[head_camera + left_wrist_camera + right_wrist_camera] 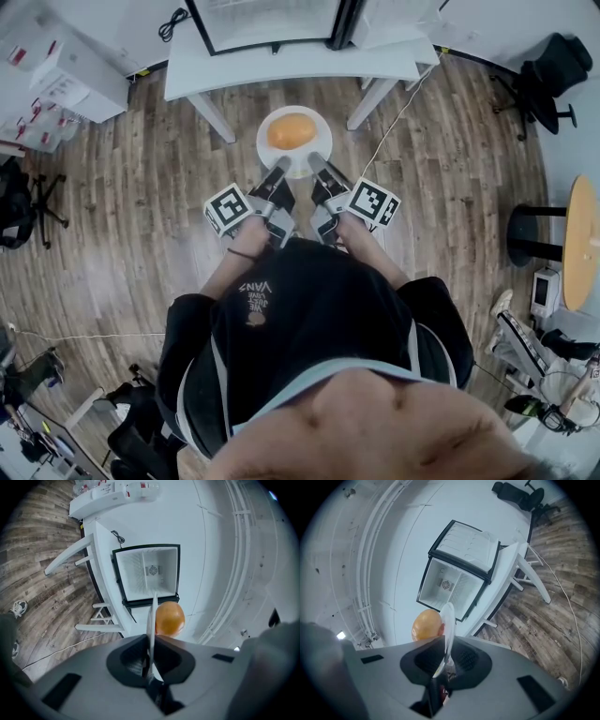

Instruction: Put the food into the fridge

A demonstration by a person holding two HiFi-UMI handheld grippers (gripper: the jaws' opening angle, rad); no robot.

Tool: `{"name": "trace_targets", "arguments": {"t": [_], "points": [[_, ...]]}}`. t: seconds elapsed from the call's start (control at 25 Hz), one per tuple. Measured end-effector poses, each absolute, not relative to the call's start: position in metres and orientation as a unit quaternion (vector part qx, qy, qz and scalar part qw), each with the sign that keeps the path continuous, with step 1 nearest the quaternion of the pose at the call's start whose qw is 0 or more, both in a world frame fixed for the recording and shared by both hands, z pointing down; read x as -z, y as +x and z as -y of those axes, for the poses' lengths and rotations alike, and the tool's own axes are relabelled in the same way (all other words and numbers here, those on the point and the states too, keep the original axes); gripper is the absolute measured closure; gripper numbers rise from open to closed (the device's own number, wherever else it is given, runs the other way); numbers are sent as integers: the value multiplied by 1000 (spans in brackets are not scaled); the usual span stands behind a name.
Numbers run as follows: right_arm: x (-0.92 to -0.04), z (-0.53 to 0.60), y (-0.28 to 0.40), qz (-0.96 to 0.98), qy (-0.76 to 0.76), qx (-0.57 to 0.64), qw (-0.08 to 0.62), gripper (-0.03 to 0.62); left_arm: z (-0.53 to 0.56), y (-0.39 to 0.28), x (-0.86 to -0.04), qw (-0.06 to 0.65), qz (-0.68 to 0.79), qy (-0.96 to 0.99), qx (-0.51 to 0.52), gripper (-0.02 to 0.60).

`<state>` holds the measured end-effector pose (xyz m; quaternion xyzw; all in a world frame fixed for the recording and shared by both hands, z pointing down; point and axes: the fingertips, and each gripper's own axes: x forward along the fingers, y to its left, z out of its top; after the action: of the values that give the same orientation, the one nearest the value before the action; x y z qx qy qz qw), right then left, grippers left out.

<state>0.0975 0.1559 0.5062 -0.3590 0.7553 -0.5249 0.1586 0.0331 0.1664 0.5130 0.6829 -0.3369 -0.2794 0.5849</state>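
A white plate point(277, 155) carries an orange round food point(292, 131) in front of me, above the wooden floor. My left gripper point(280, 170) is shut on the plate's near left rim, and my right gripper point(315, 163) is shut on its near right rim. In the left gripper view the plate point(151, 620) stands edge-on between the jaws, the orange food point(169, 618) to its right. In the right gripper view the plate point(447, 630) is pinched the same way, the food point(426, 624) to its left. The small fridge point(149, 573) stands open and empty on the white table point(291, 61).
The fridge's door point(469, 545) is swung wide open. The table's white legs point(216, 117) stand on the floor ahead. White boxes point(70, 80) lie at the far left, a black chair point(544, 75) at the far right, a round wooden table point(581, 244) at right.
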Motion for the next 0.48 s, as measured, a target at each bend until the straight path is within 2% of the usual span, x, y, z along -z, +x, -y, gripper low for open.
{"name": "trace_targets", "arguments": {"t": [0.48], "points": [[-505, -101, 70, -743, -378, 527, 165, 556, -107, 5, -511, 597, 320, 686, 265, 549]]}}
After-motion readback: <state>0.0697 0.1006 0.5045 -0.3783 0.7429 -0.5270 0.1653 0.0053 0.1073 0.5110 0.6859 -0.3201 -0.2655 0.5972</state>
